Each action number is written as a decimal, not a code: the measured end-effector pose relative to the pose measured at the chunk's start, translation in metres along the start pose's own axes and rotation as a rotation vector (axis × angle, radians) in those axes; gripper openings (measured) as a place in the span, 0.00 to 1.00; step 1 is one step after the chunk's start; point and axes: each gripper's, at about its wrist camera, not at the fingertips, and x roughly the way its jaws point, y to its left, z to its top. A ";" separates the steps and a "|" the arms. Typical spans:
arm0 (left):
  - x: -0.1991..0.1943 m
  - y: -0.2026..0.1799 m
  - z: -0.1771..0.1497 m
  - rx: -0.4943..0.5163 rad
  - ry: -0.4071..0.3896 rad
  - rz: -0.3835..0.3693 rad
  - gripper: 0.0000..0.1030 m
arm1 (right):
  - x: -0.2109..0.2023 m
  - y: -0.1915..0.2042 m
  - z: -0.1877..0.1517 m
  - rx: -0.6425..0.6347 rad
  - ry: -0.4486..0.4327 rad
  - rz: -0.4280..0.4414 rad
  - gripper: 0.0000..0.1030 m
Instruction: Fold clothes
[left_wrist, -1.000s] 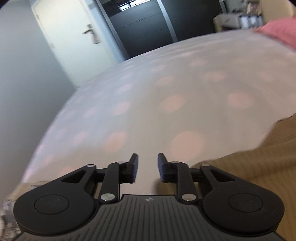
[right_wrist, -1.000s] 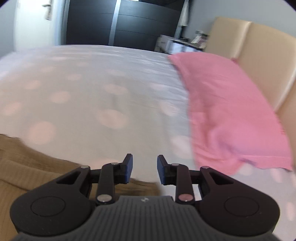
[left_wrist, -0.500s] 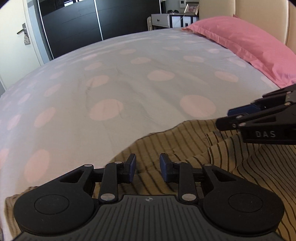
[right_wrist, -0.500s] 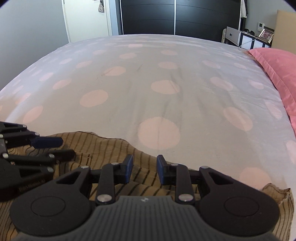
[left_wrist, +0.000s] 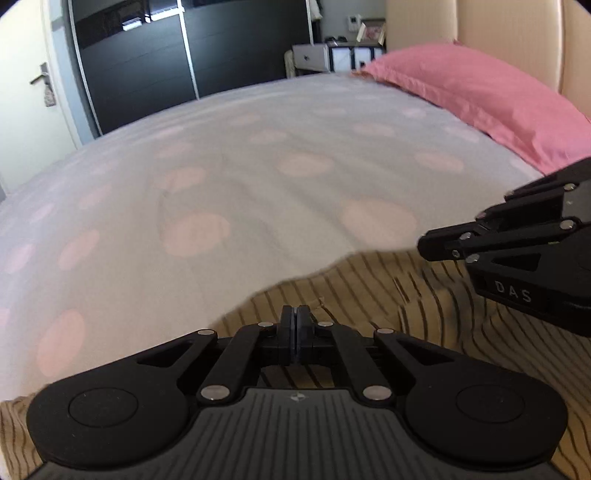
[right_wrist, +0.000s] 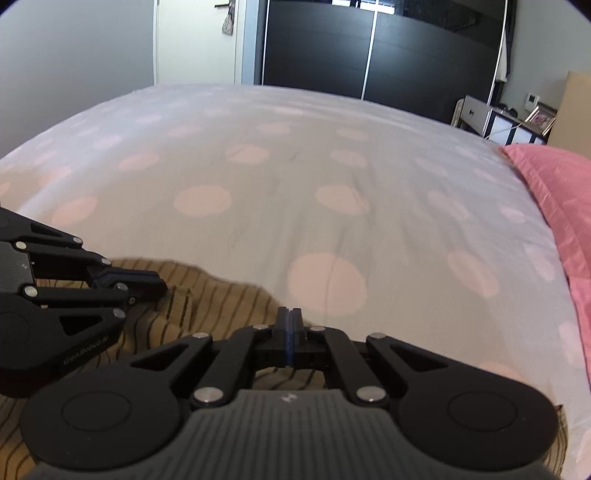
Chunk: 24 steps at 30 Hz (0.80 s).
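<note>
Starting at the tools: the left gripper (left_wrist: 294, 314) is seen with its blue-padded fingers pressed together, and the right gripper (right_wrist: 290, 316) likewise; whether cloth is caught between either pair cannot be told, as the tips sit directly over fabric. Both are held low and side by side above the far edge of the tan garment with thin dark stripes (left_wrist: 369, 291), which lies rumpled at the near edge of the bed. Beyond it, the white bedsheet with pale pink dots (left_wrist: 258, 184) is bare up to the pink pillow (left_wrist: 480, 92). The step in hand is judged to be a two-point hold at the garment's edge. If cloth is held, the next move calls for an even lift so the edge stays taut.
</note>
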 end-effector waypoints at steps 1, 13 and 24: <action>-0.001 0.003 0.004 -0.011 -0.009 0.010 0.00 | -0.001 -0.001 0.003 0.005 -0.011 -0.010 0.00; 0.002 0.012 0.021 -0.065 -0.093 0.078 0.00 | 0.032 -0.005 -0.011 0.067 0.127 0.048 0.19; -0.010 0.045 0.020 -0.068 -0.073 0.110 0.26 | 0.018 -0.003 -0.003 0.045 0.042 -0.059 0.01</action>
